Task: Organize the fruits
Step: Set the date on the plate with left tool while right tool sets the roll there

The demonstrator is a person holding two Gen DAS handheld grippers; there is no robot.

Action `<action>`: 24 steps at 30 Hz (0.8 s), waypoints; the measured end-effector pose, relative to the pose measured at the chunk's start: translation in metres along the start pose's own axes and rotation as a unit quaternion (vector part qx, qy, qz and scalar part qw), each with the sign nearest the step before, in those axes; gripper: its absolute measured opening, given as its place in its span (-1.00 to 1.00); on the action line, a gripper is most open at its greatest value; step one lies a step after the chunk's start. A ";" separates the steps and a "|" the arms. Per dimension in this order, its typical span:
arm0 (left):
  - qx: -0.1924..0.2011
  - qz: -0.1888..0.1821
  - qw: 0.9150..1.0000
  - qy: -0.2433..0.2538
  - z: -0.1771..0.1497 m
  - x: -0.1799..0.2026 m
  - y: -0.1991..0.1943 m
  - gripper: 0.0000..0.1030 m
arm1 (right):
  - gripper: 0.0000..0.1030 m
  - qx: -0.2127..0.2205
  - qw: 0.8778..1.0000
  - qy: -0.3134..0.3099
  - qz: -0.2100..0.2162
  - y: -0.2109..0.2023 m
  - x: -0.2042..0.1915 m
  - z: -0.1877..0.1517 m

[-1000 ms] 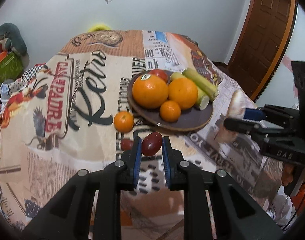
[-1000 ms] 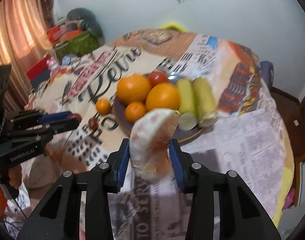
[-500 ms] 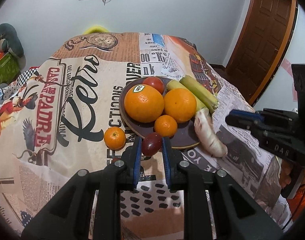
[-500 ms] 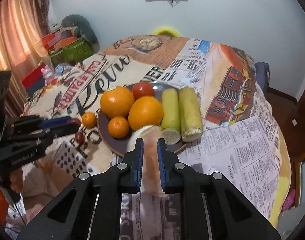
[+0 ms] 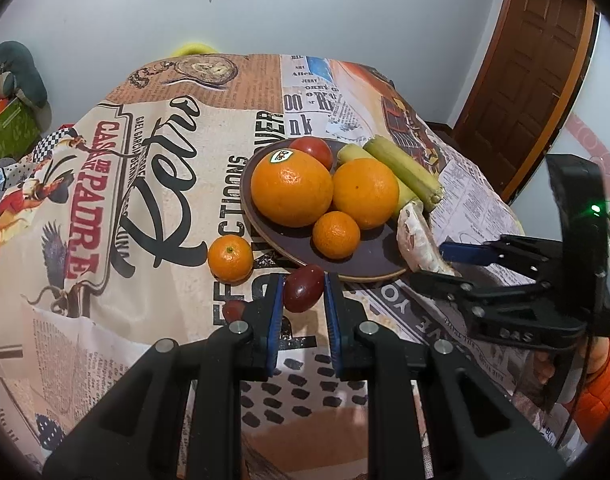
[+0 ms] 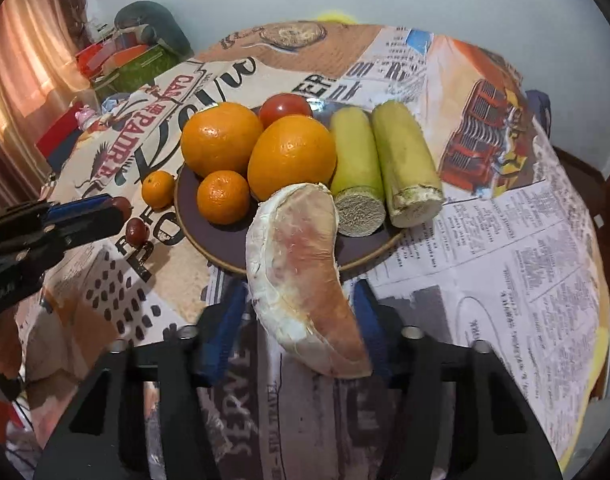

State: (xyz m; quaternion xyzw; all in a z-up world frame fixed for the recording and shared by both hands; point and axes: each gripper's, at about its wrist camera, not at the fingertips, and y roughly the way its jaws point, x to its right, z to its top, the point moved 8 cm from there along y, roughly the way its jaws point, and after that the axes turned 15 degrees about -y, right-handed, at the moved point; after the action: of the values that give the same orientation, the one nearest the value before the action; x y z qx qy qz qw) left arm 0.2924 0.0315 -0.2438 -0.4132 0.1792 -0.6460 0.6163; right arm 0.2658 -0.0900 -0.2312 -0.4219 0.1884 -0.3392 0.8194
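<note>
Newsprint tablecloth (image 5: 153, 208), wooden door (image 5: 529, 80).

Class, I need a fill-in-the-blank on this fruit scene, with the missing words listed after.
1. The left gripper holds a dark red ____.
2. Its jaws wide apart, the right gripper has a pomelo segment resting half on the ____.
3. One small mandarin sits on the ____, beside the plate.

Missing: date; plate; tablecloth

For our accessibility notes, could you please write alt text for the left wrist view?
The left gripper holds a dark red fruit just short of a plate piled with oranges. A small orange sits on the tablecloth beside it.
</note>
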 end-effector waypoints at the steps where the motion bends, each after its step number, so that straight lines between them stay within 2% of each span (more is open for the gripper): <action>1: 0.000 0.000 1.000 0.000 0.000 0.000 0.000 -0.62 | -0.14 -0.002 1.000 0.000 -0.002 0.001 0.000 0.000; 6: 0.004 -0.002 1.000 -0.002 0.005 0.001 -0.001 -0.62 | -0.24 0.000 1.000 0.004 0.001 -0.006 0.000 -0.006; 8: 0.005 -0.003 1.000 -0.002 0.007 0.002 0.000 -0.62 | -0.40 0.010 1.000 0.008 -0.005 -0.012 0.002 -0.005; 11: 0.005 -0.003 1.000 -0.005 0.011 0.002 0.004 -0.62 | -0.50 0.024 1.000 0.015 -0.011 -0.023 0.006 0.000; 24: 0.003 -0.002 1.000 0.003 0.026 0.011 0.021 -0.62 | -0.59 0.087 0.996 0.020 -0.032 -0.064 0.023 0.032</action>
State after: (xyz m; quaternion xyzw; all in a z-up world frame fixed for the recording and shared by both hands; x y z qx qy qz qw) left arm 0.3270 0.0250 -0.2408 -0.4099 0.1784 -0.6488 0.6158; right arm 0.2752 -0.1148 -0.1614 -0.3481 0.1614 -0.3885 0.8378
